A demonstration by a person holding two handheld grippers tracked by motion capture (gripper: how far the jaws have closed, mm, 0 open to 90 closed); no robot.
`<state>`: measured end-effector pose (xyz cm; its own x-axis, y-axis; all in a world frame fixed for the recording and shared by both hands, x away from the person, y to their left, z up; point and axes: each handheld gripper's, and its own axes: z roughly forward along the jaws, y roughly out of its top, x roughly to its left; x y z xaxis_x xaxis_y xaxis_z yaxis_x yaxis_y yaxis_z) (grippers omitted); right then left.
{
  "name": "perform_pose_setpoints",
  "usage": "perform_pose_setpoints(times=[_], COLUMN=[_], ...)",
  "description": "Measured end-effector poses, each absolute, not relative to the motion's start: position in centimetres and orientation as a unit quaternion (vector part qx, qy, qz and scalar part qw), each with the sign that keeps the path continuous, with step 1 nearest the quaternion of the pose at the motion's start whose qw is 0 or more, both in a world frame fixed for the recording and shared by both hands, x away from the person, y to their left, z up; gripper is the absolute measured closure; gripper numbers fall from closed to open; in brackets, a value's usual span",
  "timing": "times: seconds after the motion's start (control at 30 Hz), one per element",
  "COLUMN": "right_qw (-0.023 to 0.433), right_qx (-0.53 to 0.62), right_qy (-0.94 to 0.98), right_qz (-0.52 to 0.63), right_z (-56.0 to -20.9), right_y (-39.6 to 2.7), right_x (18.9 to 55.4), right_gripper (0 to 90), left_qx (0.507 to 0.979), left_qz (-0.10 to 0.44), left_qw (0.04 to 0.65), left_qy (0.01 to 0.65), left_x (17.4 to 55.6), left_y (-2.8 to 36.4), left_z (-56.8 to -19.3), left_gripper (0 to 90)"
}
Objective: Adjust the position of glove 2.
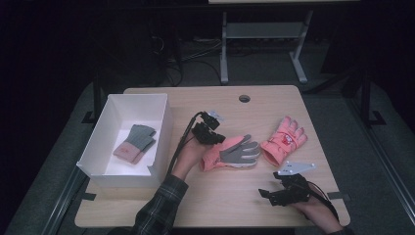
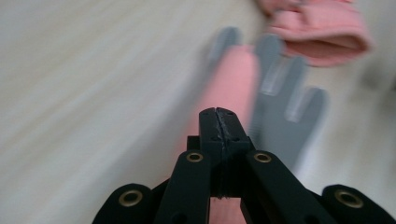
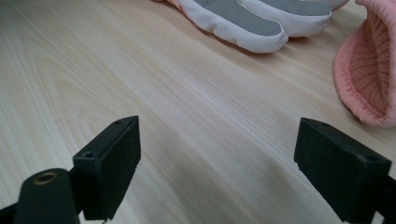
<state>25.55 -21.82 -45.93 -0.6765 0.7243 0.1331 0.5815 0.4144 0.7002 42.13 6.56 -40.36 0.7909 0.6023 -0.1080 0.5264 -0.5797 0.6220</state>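
Nearest the camera, the right gripper (image 1: 266, 194) hovers by the near right edge of the wooden table (image 1: 235, 205), its jaws released wide with bare wood between them and nothing held. Just beyond them in the right gripper view lie the pale, grey-palmed fingers of the near glove (image 3: 243, 18) and, at the right, the ribbed pink cuff of the far glove (image 3: 369, 74).

The left gripper (image 1: 219, 139) sits at mid-table with its jaws clenched together; the left gripper view shows the tips meeting above the pink and grey glove (image 2: 261, 88), and whether any fabric is pinched between them I cannot tell. In the high view that glove (image 1: 230, 152) lies palm up at the table's centre, fingers pointing right, and the second pink glove (image 1: 284, 139) lies just right of it, near but not clearly touching.

Left of the left hand stands a white box (image 1: 161, 122), its near left corner reaching the table's left edge; one grey and pink knitted glove (image 1: 134, 143) lies inside. Open wood runs along the far edge around a cable hole (image 1: 244, 98) and across the near middle between the forearms.

Count: three gloves, one box, two grippers.
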Motion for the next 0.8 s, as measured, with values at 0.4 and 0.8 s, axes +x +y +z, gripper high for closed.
perform_pose_setpoints(times=[0.4, 0.8], right_qw=[0.094, 0.096], right_qx=[0.394, 0.394], right_qy=[0.833, 0.834], right_qz=[0.378, 0.375], right_z=[-46.0, -46.0], right_y=[-22.2, -22.0], right_x=[25.7, 25.6], right_gripper=[14.3, 14.3], left_qx=[0.893, 0.907], left_qz=[0.025, -0.002], left_qw=[0.281, 0.281], left_qy=[0.351, 0.315], left_x=[44.3, 40.8], left_y=[8.0, 9.1], left_z=[-43.4, -42.6], left_gripper=[89.7, 89.7])
